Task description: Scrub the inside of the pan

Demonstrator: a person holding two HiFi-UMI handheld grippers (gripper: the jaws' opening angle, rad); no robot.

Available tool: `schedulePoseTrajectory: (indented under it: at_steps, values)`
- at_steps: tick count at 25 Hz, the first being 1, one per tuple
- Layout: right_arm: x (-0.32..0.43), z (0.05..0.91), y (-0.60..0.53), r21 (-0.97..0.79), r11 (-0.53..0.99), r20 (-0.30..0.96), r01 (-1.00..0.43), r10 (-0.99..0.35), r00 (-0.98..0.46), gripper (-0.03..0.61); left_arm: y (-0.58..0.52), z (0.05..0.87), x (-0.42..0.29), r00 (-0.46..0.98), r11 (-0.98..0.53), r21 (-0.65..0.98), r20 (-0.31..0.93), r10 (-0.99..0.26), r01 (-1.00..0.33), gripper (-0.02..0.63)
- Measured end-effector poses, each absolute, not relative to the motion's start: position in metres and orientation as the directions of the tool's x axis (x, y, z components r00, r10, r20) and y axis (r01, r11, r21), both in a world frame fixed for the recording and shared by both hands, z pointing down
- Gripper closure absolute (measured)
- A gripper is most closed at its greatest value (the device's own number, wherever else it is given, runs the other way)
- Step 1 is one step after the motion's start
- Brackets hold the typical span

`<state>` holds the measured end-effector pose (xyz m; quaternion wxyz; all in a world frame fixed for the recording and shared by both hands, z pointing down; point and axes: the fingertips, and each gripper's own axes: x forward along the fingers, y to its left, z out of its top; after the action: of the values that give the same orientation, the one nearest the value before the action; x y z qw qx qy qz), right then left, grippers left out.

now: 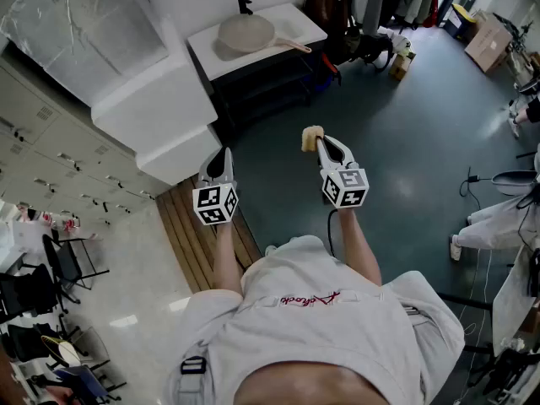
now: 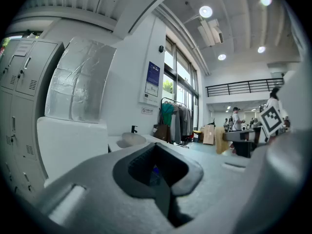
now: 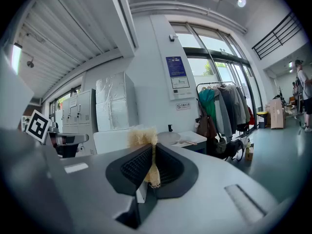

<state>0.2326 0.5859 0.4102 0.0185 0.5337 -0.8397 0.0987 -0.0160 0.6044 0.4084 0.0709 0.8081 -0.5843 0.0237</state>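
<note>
Scrubber [image 3: 143, 136] clamped in right tool [image 3: 152, 169]; pan [image 1: 246, 33] distant.

One pan [image 1: 246, 32] on one counter [image 1: 308, 25]. One yellow pad [image 1: 312, 139]. Two in all: left hand-held gripper [image 1: 221, 157], right hand-held gripper [image 1: 327, 146].

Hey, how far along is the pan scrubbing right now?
Done: the right gripper is shut on a yellowish scrubber. In hand: nothing more; the left gripper is shut and empty. Left: the pan sits on the white table across the floor, away from both grippers, so scrubbing hasn't begun.
</note>
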Motion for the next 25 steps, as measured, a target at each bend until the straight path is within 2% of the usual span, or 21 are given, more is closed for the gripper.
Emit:
schedulePoseTrajectory:
  at_steps: [25]
  values:
    - [0.268, 0.421, 0.581, -0.188, 0.453, 0.136, -0.872, -0.867, -0.480, 0.549, 0.605, 0.412, 0.039, 0.307, -0.299, 0.073, 0.134, -0.942, -0.951, 0.615]
